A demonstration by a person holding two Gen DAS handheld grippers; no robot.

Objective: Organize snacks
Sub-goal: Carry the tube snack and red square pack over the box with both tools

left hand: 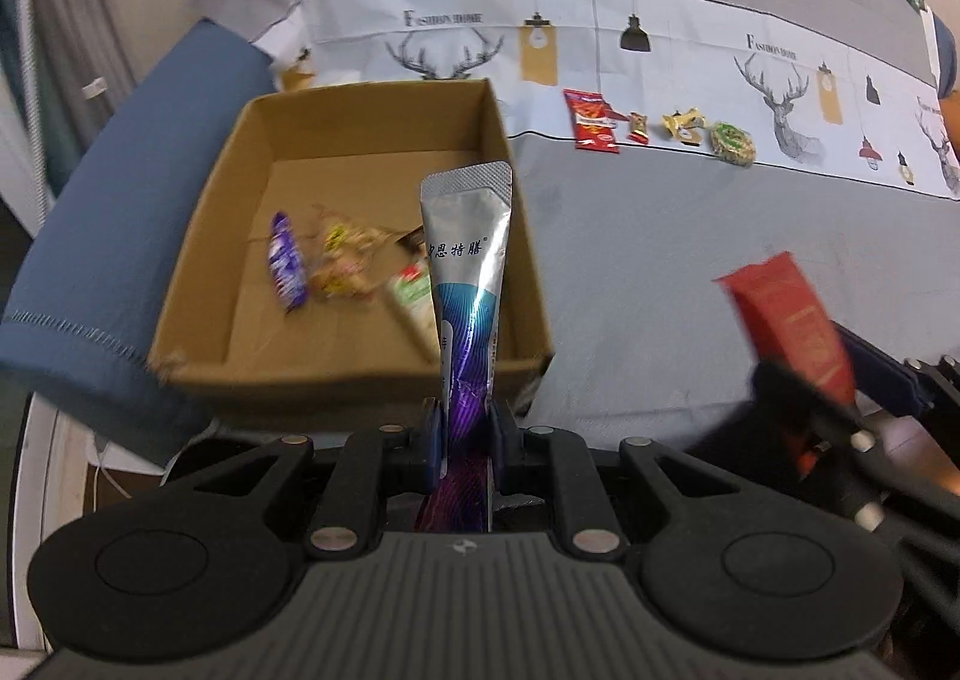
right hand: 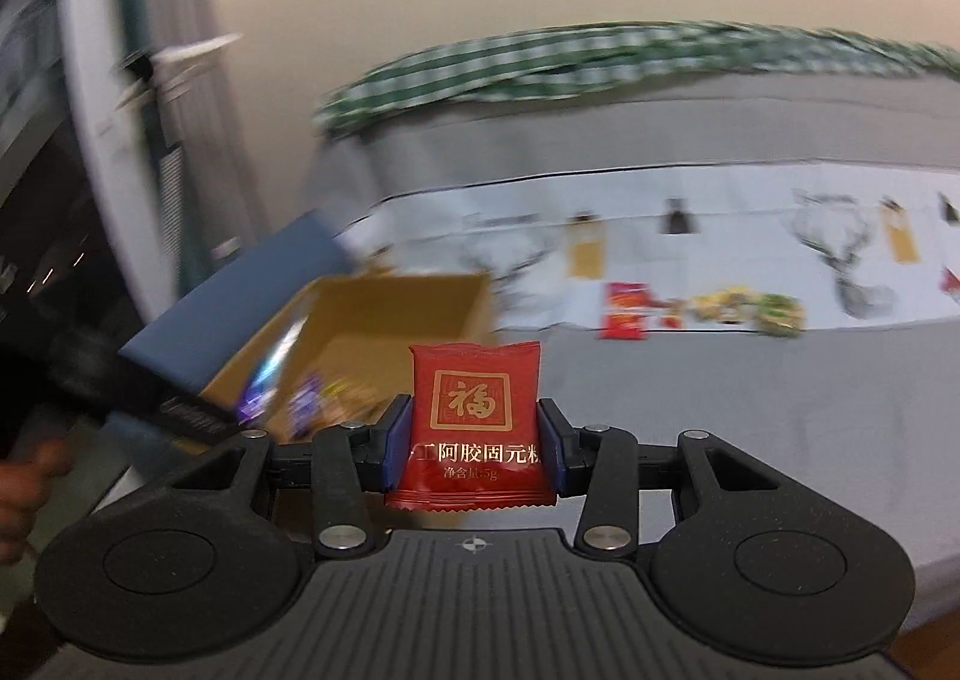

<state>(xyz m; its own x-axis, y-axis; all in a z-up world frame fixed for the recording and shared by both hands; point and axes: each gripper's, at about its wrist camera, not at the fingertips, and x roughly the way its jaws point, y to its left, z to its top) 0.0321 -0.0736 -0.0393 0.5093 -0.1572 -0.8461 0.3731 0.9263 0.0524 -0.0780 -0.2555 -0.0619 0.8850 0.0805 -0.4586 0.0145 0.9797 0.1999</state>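
Note:
My left gripper is shut on a tall silver and purple sachet, held upright just in front of the open cardboard box. The box holds a purple candy, a yellow wrapped snack and a green-white packet. My right gripper is shut on a red packet with gold characters; it also shows in the left wrist view, right of the box. Several snacks lie in a row on the bed: a red packet, a small red candy, a yellow candy, a green round snack.
The box sits on a grey bed sheet with a deer-print strip behind it. A blue pillow lies left of the box. A green checked blanket lies at the far side. The right wrist view is motion-blurred.

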